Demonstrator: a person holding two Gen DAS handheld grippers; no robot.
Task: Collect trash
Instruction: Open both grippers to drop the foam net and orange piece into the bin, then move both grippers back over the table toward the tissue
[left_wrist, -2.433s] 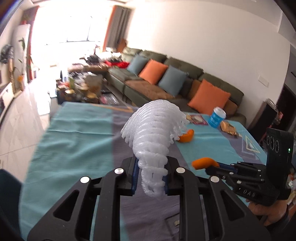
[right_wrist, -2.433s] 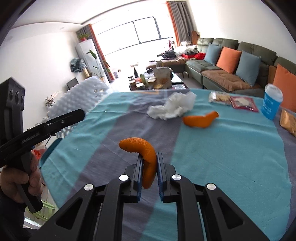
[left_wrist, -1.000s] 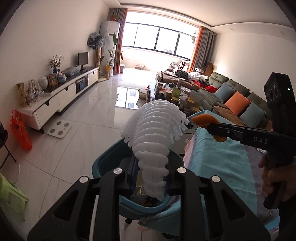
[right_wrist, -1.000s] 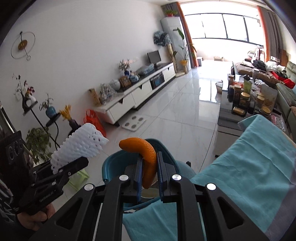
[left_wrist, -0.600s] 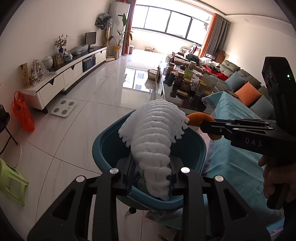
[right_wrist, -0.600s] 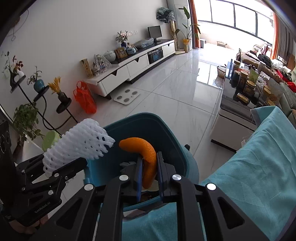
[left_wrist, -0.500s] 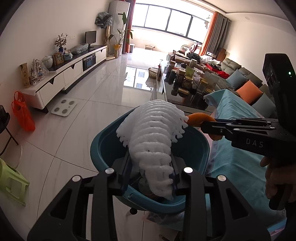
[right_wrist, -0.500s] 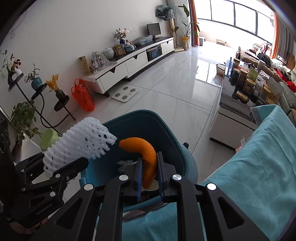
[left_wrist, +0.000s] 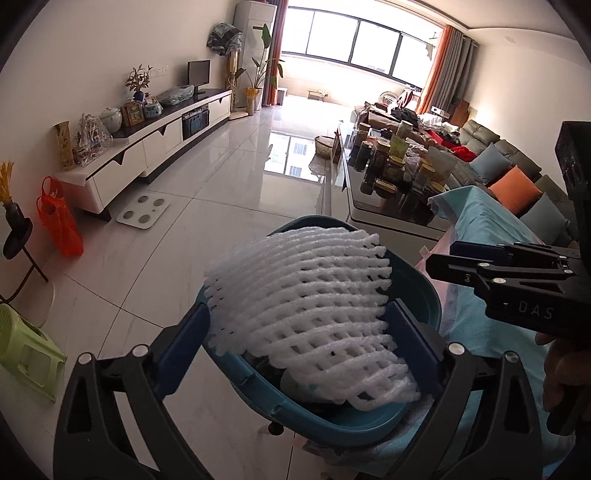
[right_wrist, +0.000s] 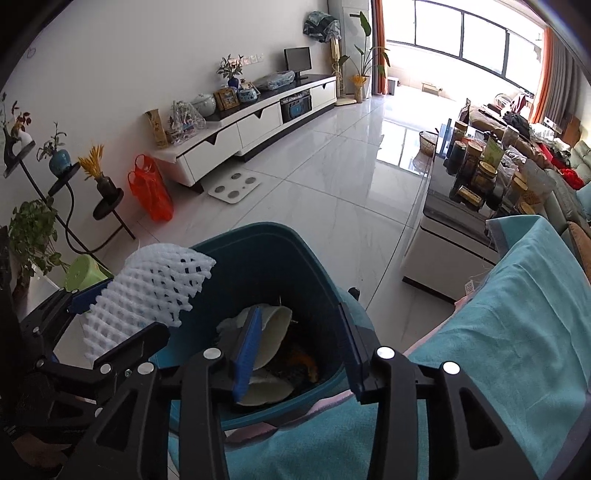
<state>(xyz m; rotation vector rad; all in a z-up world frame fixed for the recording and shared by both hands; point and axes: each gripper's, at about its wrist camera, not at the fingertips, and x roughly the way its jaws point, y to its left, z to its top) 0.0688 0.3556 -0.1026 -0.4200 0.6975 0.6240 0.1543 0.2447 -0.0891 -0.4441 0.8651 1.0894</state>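
Observation:
A teal trash bin (left_wrist: 332, 417) stands on the floor beside the table. My left gripper (left_wrist: 298, 315) hangs over it, and its jaws are opening wide. The white foam fruit net (left_wrist: 310, 306) has spread out and lies loosely between the pads, tilted toward the bin. My right gripper (right_wrist: 298, 310) is also over the bin (right_wrist: 258, 243). Its jaws are opening and nothing is between them. An orange peel (right_wrist: 304, 360) lies inside the bin among white scraps (right_wrist: 273, 328). In the right wrist view the foam net (right_wrist: 155, 291) shows at the left.
The table under a teal cloth (right_wrist: 517, 332) borders the bin on the right. A coffee table crowded with jars (left_wrist: 388, 166) stands beyond it. A green stool (left_wrist: 26, 347), a red bag (right_wrist: 151, 192) and a white TV cabinet (right_wrist: 258, 122) line the left side.
Both grippers sank toward the bin and their jaws opened. The orange peel left the right jaws and now lies in the bin. The foam net widened between the left jaws.

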